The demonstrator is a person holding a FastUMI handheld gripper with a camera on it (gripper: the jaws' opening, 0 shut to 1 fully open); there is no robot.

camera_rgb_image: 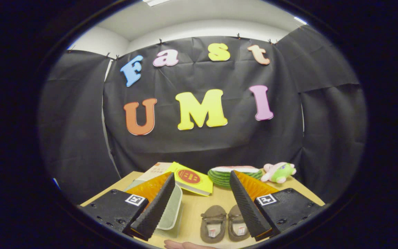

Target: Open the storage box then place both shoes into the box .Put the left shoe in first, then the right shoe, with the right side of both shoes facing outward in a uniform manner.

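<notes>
Tongs (202,204): spread wide, holding nothing, hovering above the counter (199,207). Storage box (171,207): pale, translucent, lid apparently not yet opened, lying partly under the left finger. Shoes (225,223): brown pair, side by side and touching, below the gap between the fingers and toward the right one, toes pointing away, long axes running along the fingers' line. Box sits just left of the shoes, so it is the nearer first target. Beyond: yellow book (192,178), watermelon-slice toy (233,173), plush toy (278,172).
</notes>
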